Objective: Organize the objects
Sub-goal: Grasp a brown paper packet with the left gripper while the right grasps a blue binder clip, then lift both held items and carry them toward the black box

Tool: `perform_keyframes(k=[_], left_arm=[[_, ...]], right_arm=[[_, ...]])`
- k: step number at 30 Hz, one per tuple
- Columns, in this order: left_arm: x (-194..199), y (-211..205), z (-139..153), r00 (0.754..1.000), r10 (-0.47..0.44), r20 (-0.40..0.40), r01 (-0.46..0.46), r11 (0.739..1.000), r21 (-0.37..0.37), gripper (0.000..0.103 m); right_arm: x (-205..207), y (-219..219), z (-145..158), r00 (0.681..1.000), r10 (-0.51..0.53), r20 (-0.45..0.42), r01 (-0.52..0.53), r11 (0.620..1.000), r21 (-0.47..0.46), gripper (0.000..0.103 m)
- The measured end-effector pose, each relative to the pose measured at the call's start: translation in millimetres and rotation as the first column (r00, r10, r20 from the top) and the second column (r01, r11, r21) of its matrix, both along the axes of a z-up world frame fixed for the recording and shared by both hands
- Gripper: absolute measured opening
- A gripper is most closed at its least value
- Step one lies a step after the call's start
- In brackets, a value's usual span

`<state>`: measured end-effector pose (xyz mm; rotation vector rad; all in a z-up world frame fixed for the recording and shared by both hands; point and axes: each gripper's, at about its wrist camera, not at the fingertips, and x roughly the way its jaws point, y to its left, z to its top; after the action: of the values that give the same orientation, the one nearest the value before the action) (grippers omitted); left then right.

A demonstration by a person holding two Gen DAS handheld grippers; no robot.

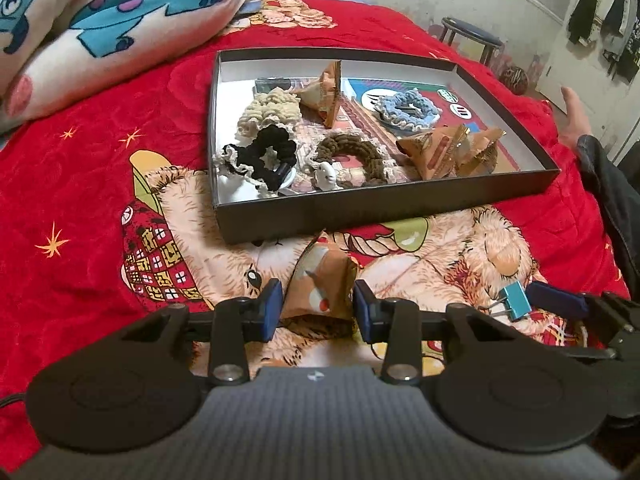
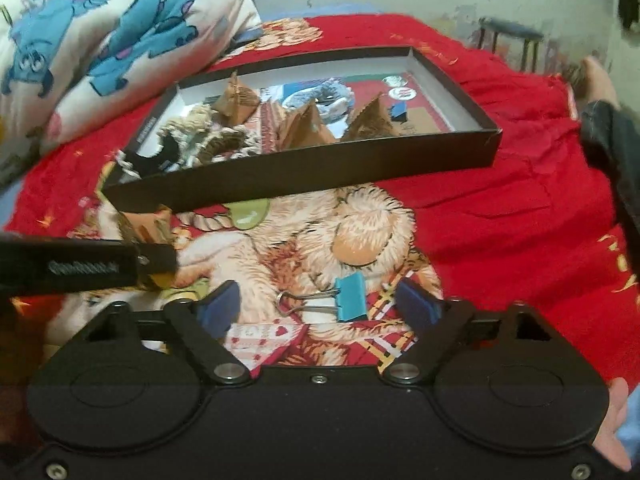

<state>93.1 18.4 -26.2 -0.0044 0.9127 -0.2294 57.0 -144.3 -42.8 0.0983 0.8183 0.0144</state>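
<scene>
A shallow black box [image 1: 384, 200] lies on the red bedspread and holds several scrunchies and orange triangular packets; it also shows in the right wrist view [image 2: 304, 172]. My left gripper [image 1: 318, 308] has its blue pads on both sides of an orange triangular packet [image 1: 320, 284] lying just in front of the box. My right gripper [image 2: 320, 308] is open, its pads on either side of a teal binder clip [image 2: 352, 298] on the bedspread. The clip [image 1: 516, 300] and a right fingertip [image 1: 556, 300] show at the right of the left wrist view.
A cartoon-print quilt [image 1: 100, 20] is piled at the back left. A dark stool [image 1: 472, 36] stands beyond the bed. A person's hand and dark sleeve [image 1: 580, 128] rest at the bed's right edge. The left gripper's body [image 2: 80, 268] sits close on the right gripper's left.
</scene>
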Motion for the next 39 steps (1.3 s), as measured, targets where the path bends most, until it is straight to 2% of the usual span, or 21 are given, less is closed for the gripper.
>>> perform_keyframes(k=[3,4,6,12,20,27,32,39], left_arm=[[-0.8,-1.7,0.1,1.000,-0.006,0.009,0.006,1.000,0.008,0.042],[-1.0,-1.8,0.2,1.000,-0.007,0.012,0.007,1.000,0.006,0.042],[-1.1,-1.1,0.3,1.000,-0.007,0.014,0.007,1.000,0.003,0.042],[-0.6,-3.5,1.3,0.999,-0.006,0.036,0.006,1.000,0.007,0.042],[-9.7,-6.9,8.7,0.996,-0.026,0.090,0.026,1.000,0.006,0.042],[-19.4,-8.2,22.4,0.986,-0.053,0.157,0.061,0.997,-0.048,0.042],[-27.7,-4.9,29.8,0.978,-0.068,0.199,0.093,0.988,-0.120,0.042],[-36.1,1.3,48.6,0.956,-0.062,0.287,0.111,0.982,-0.156,0.042]], right_arm=[[-9.4,11.0,-6.2,0.999,-0.027,0.043,0.029,0.998,-0.061,0.071],[-11.6,15.6,-6.6,0.998,-0.030,0.054,0.034,0.995,-0.088,0.060],[-13.6,16.9,-4.5,0.998,-0.035,0.061,0.039,0.997,-0.072,0.047],[-15.6,17.5,-3.8,0.996,-0.051,0.071,0.055,0.996,-0.065,0.046],[-22.8,9.0,5.4,0.994,-0.088,0.063,0.088,0.996,0.014,0.046],[-30.1,4.0,32.7,0.991,-0.090,0.100,0.083,0.994,0.075,0.046],[-33.7,-3.2,58.1,0.984,-0.108,0.140,0.092,0.989,0.117,0.046],[-30.4,-5.9,85.2,0.975,-0.117,0.188,0.092,0.986,0.136,0.046]])
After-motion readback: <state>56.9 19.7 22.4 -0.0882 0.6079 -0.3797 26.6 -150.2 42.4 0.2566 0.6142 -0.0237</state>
